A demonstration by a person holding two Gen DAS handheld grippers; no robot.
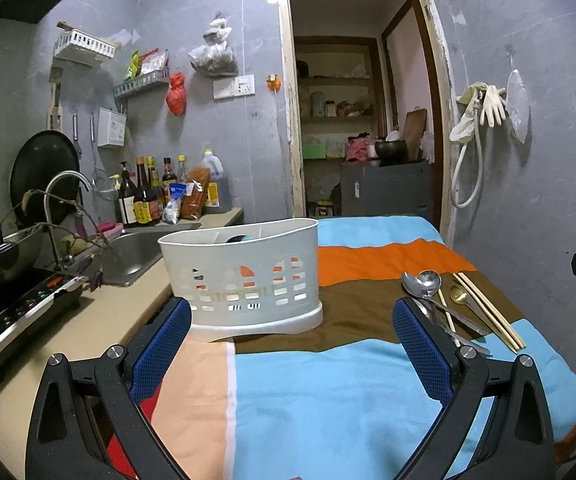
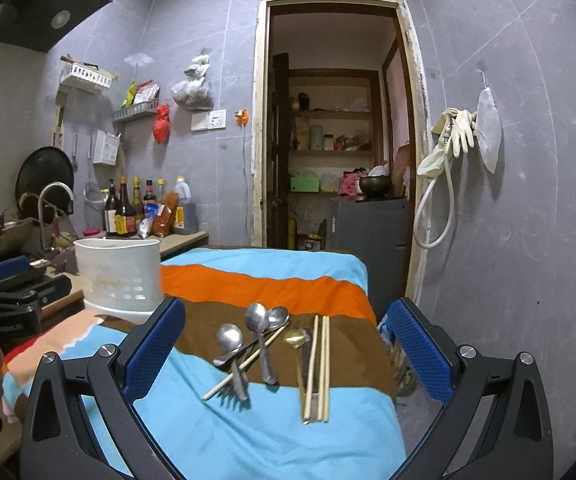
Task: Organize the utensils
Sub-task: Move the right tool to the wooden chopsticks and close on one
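A white slotted utensil caddy (image 1: 243, 276) stands on the striped cloth, straight ahead of my open, empty left gripper (image 1: 292, 324); it also shows at the left in the right wrist view (image 2: 119, 276). A pile of utensils lies on the brown stripe: steel spoons (image 2: 255, 320), a fork (image 2: 239, 384), a small gold spoon (image 2: 295, 338) and wooden chopsticks (image 2: 320, 368). My right gripper (image 2: 283, 336) is open and empty, hovering above and in front of them. In the left wrist view the spoons (image 1: 424, 282) and chopsticks (image 1: 488, 312) lie to the right.
The cloth-covered table (image 2: 271, 440) ends at the right, with floor below. A counter to the left holds a sink (image 1: 135, 252), faucet (image 1: 63, 184), induction cooker (image 1: 19, 304), pot and sauce bottles (image 1: 147, 196). An open doorway (image 2: 336, 152) is behind.
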